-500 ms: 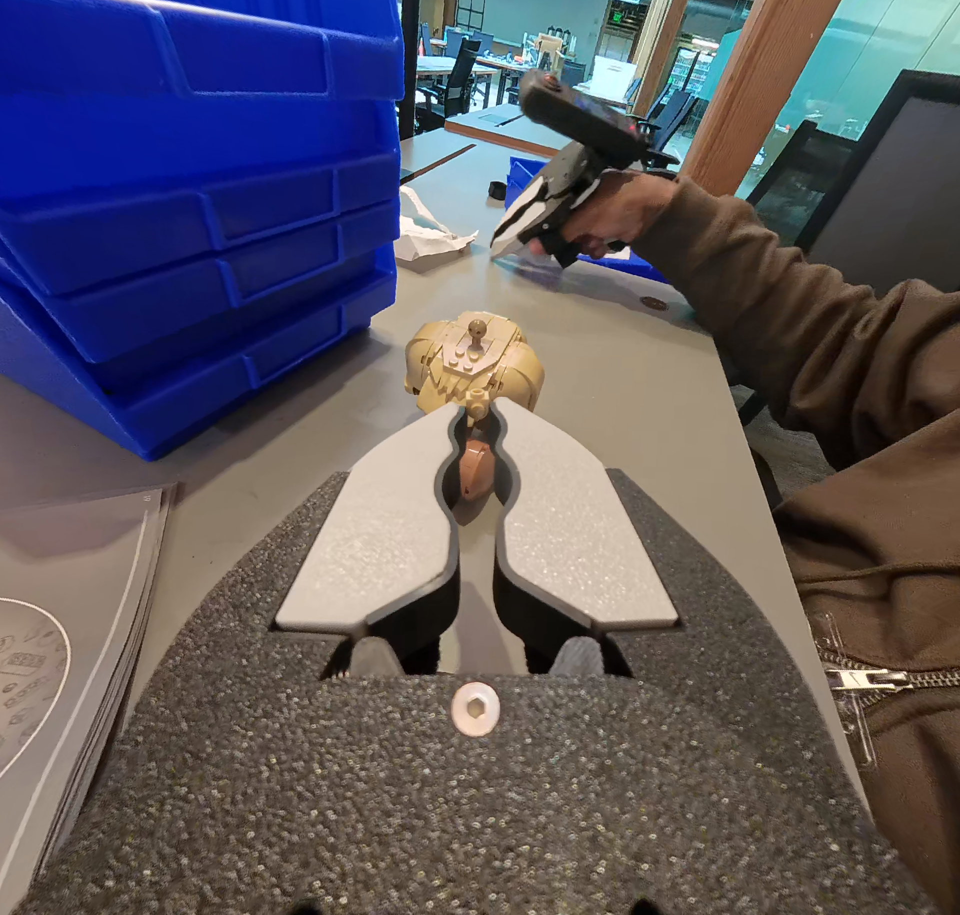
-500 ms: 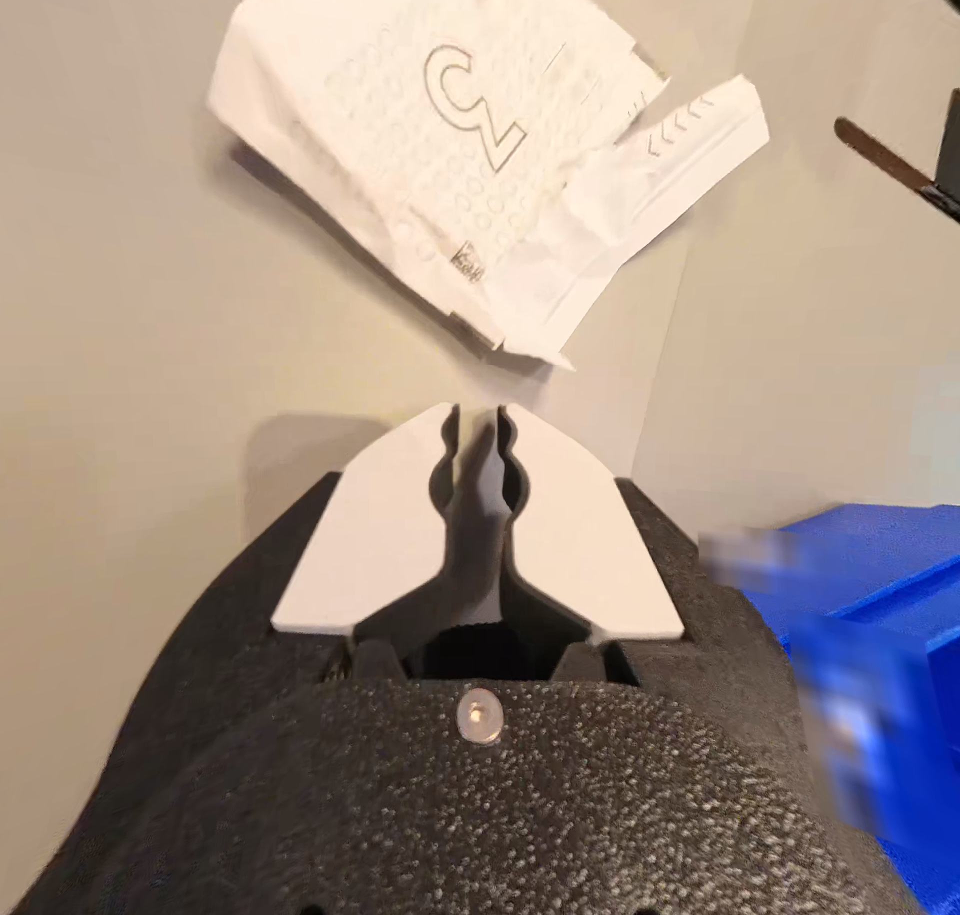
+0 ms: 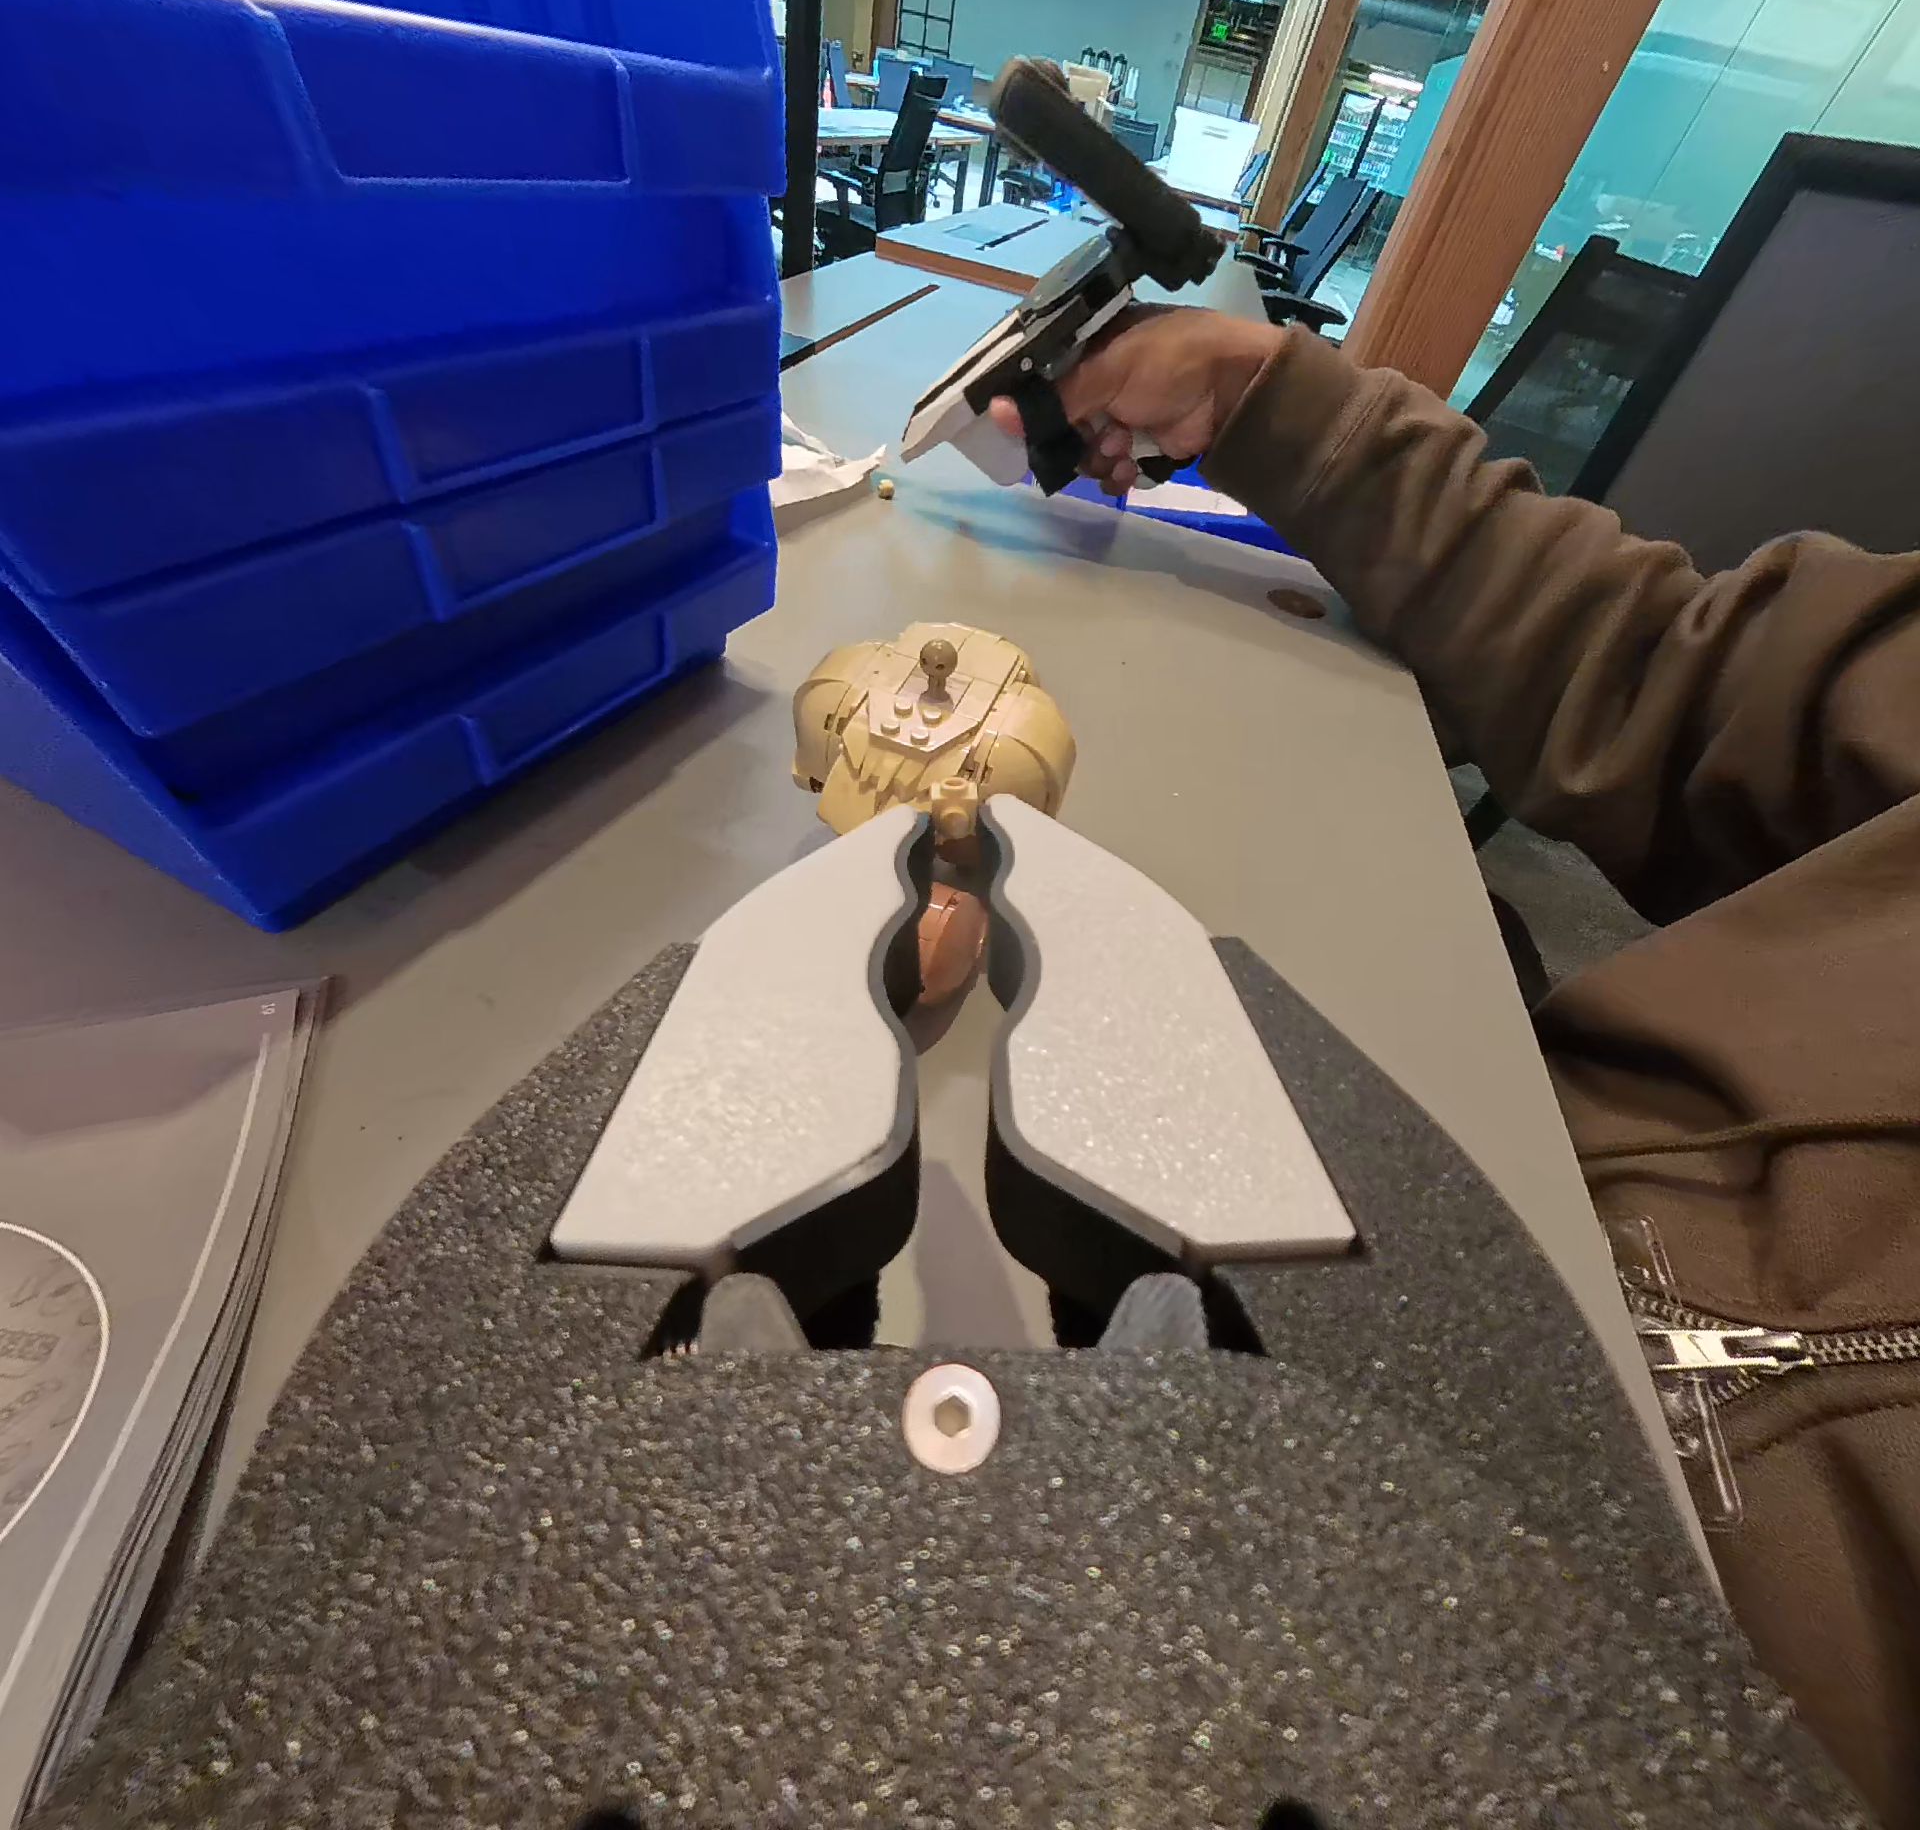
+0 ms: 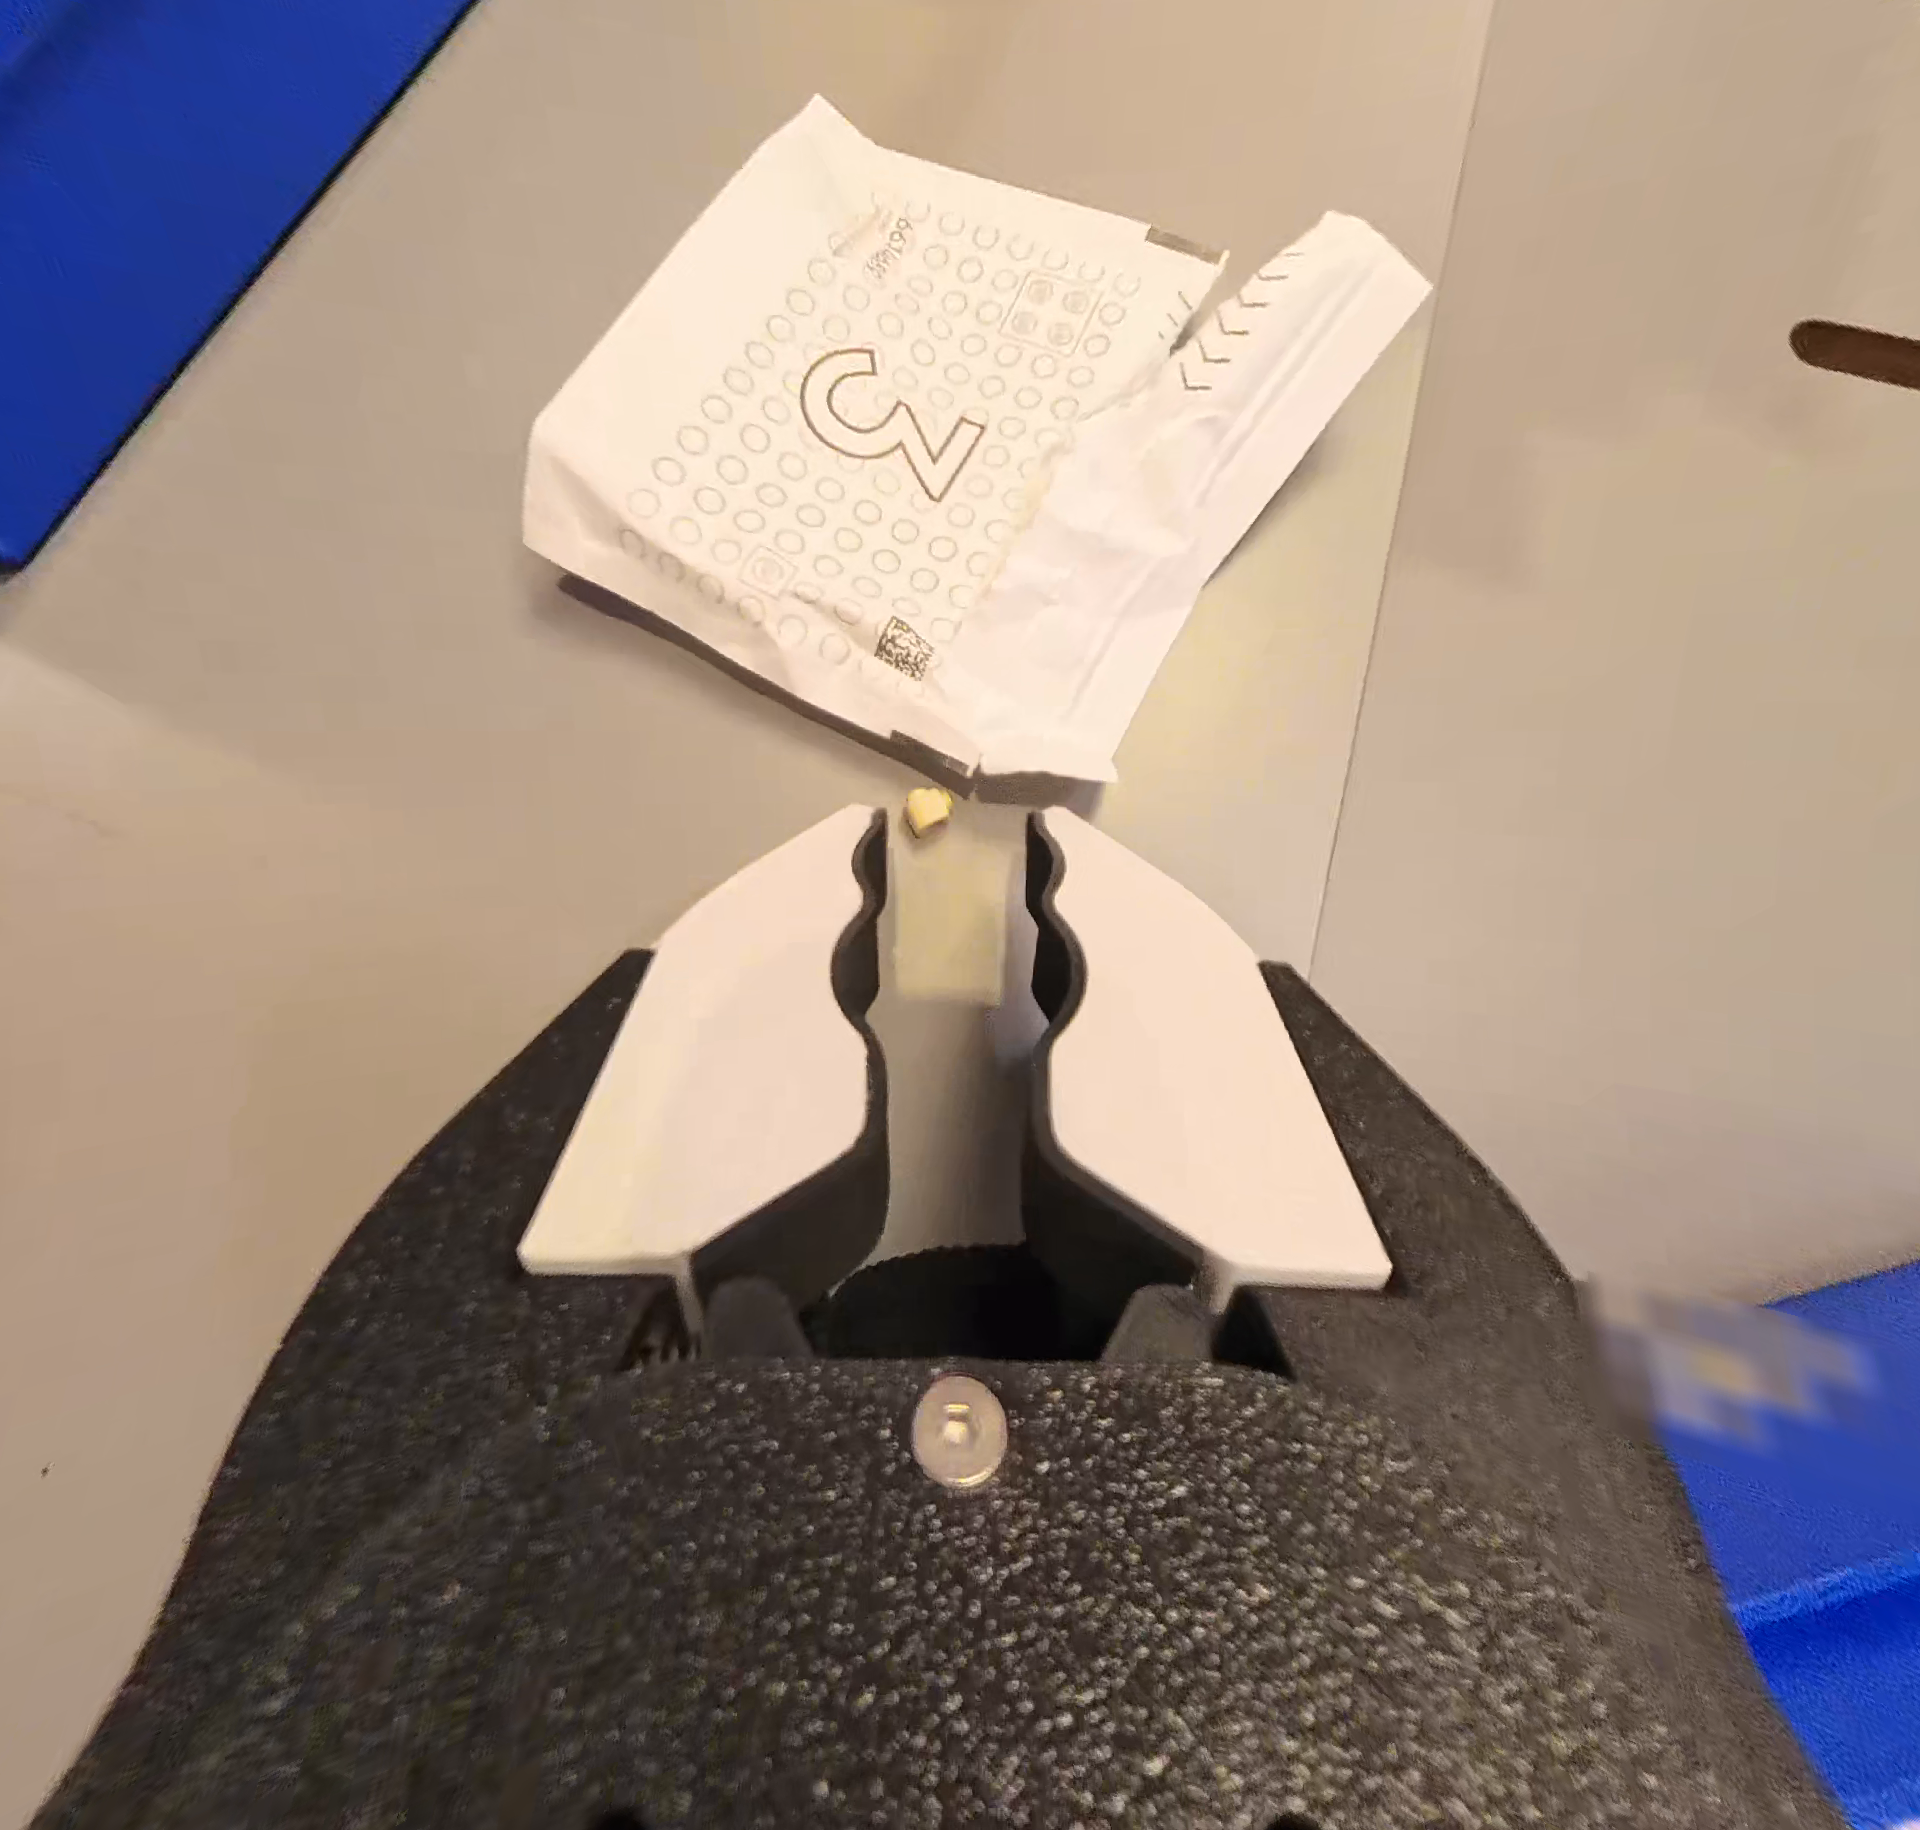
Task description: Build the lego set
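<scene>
Gripping tool on the left sits nearly closed, its grey fingertips pinched on a small tan connector at the near end of the tan brick-built rounded lego model, with a reddish-brown rounded piece lodged in the hollow between the fingers. That model rests on the grey desk, just beside the stack of blue plastic bins; a grey instruction booklet lies at the near left edge of the desk.

Farther back, the right tool is held by a hand in a brown sleeve and tilts down toward the desk. Its fingers stand partly apart and grip nothing. Just ahead of its left fingertip lies a tiny pale-yellow lego piece, loose on the desk and close against the near corner of a torn white paper parts bag.

As I judge it, the step in hand is fetching the next small part while the left tool steadies the half-built model. The next move calls for shifting the right tool slightly left so the piece sits between the fingertips, lowering to the desk and closing gently. The piece is very small and smooth, so it could skid away or slip under the bag's edge. It must then be carried back to the model.
</scene>
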### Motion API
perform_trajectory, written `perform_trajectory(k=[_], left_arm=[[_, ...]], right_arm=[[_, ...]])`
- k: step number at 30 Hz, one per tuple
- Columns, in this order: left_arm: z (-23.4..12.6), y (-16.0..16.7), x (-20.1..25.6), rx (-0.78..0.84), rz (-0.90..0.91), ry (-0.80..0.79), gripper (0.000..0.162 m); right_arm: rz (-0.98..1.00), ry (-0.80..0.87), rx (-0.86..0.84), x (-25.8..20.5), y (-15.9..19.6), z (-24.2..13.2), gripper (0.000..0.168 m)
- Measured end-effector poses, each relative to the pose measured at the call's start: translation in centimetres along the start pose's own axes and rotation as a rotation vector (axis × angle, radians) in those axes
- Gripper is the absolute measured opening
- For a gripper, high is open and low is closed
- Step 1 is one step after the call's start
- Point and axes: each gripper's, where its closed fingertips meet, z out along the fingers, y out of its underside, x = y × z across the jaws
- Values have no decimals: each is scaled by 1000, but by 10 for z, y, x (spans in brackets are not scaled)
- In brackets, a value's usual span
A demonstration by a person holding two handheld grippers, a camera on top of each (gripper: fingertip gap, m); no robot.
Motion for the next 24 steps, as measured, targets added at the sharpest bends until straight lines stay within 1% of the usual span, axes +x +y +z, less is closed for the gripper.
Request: perform_trajectory(k=[3, 5, 8, 11, 16, 20, 24], left_arm=[[2, 2, 2, -9, 3, 7, 7], [3, 3, 3, -16, 10, 8, 7], [1, 1, 3, -10, 18, 3, 7], [0, -1, 3, 1, 12, 2, 7], [1, 0, 4, -6, 18, 7, 7], [0, -1, 4, -4, 17, 7, 7], [0, -1, 4, -3, 18, 7, 7]], right_arm=[[33, -23, 24, -2, 1, -1, 25], [34, -40, 3, -6, 6, 5, 27], [20, -20, -23, -5, 10, 14, 30], [5, 4, -1, -3, 7, 17, 30], [-51, 66, -24, 1, 10, 20, 25], [-96, 81, -15, -2, 8, 22, 26], [-114, 81, -3, -5, 7, 22, 20]])
